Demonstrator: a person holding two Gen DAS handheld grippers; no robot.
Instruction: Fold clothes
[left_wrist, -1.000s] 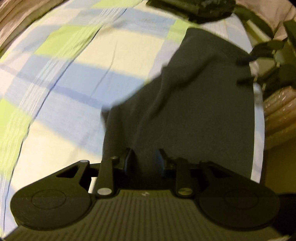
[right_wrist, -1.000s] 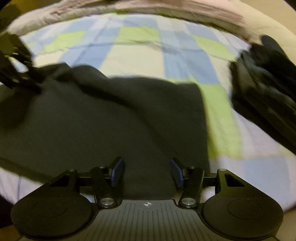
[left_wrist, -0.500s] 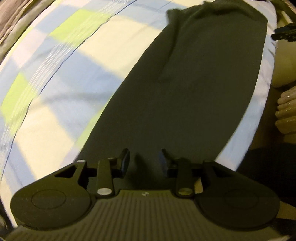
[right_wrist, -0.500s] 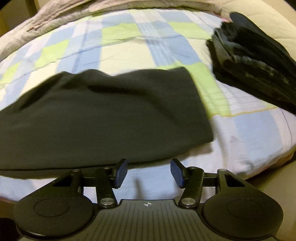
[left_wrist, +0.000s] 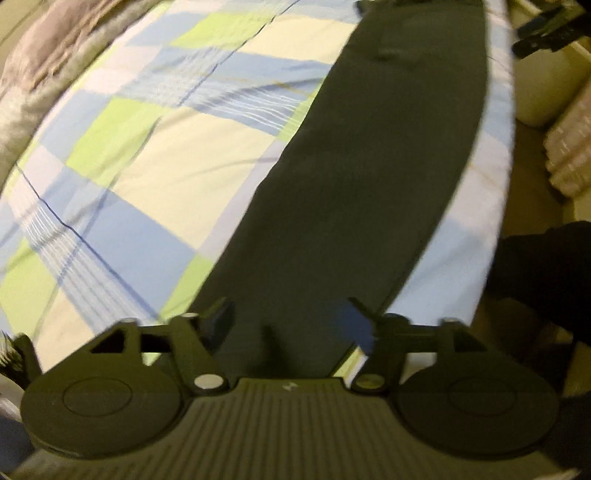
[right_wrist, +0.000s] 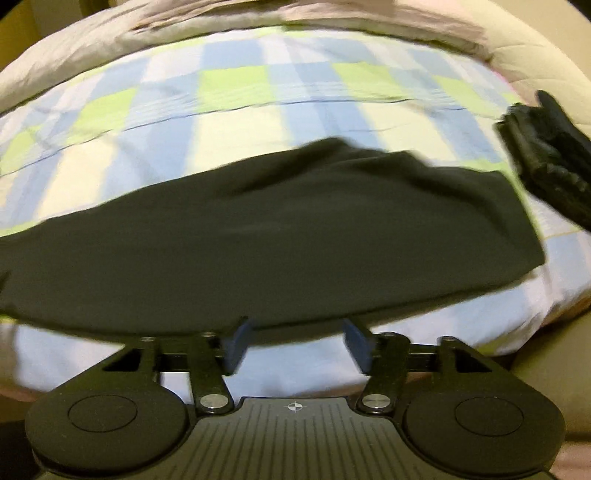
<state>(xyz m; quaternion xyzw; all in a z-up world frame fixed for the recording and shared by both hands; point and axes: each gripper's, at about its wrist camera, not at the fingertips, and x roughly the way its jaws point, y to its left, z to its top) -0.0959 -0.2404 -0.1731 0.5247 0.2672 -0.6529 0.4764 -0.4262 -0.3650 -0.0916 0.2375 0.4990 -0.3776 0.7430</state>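
On bed, left gripper (left_wrist: 291, 325) opened wider.

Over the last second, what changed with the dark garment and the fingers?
The dark garment went from draped and bunched to lying flat along the checked bedsheet. The left gripper opened wider over its end; the right gripper backed off past its edge, open. The folded dark pile stayed put.

A long dark garment (left_wrist: 373, 192) lies flat along the right edge of the bed, running from near to far over the blue, green and cream checked sheet (left_wrist: 155, 155). The left gripper (left_wrist: 291, 321) hovers over its near end, fingers spread wide with nothing between them. A rumpled grey blanket (left_wrist: 48, 62) sits far left.
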